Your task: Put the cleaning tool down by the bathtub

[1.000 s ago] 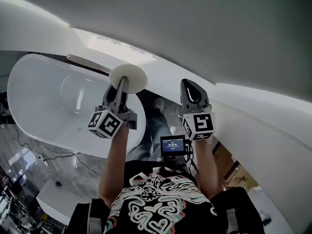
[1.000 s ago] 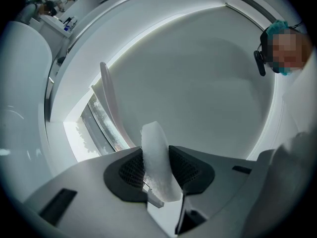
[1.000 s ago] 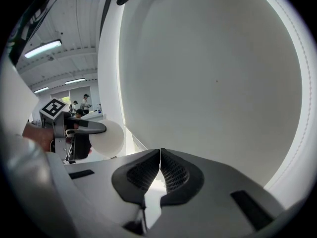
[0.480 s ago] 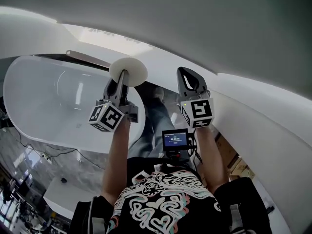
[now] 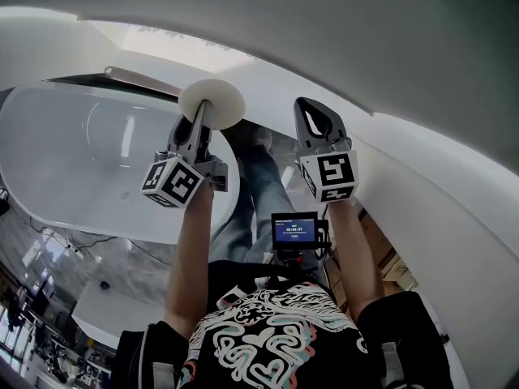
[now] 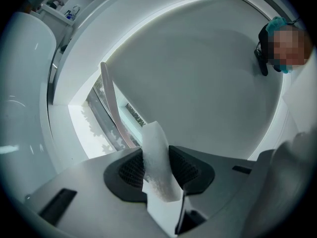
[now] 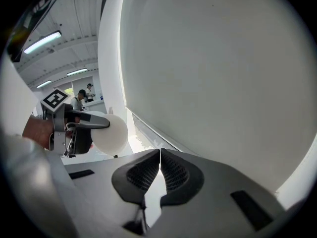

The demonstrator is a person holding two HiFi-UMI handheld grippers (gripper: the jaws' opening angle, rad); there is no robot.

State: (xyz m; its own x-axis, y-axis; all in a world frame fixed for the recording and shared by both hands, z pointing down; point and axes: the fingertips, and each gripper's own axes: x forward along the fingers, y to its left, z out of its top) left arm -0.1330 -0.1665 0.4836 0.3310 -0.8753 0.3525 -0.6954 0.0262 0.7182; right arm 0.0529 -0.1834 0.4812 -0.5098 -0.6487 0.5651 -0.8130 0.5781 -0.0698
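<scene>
The left tool (image 5: 201, 124) is clamped on the long-handled cleaning wand, its jaws held partly apart by the edge of the round white foam pad (image 5: 212, 104) pressed between them. The right tool (image 5: 312, 124) is empty, with its jaws meeting.

In the head view the large white oval bathtub (image 5: 65, 156) lies at about 9 o'clock from the left tool. The wand's thin pale handle (image 5: 142, 81) runs from the pad towards 10 o'clock, along the tub's far rim. The wand's long axis is therefore roughly parallel to the tub's length. The left tool is the one nearer the tub, while the right sits well apart at 3 o'clock. To set the wand beside the tub it would probably have to be lowered towards 6 o'clock, on the near side of the rim where the person's jeans-clad legs (image 5: 251, 201) stand.

The left gripper view shows the grip itself: the pad (image 6: 157, 167) is seen edge-on between ribbed pads (image 6: 133, 170), and the handle (image 6: 110, 100) rises to 11 o'clock. The right gripper view instead shows the pad's round face (image 7: 110, 133) and the left tool (image 7: 74, 125) from the side. It also shows the right tool's own closed jaws (image 7: 159, 157).
</scene>
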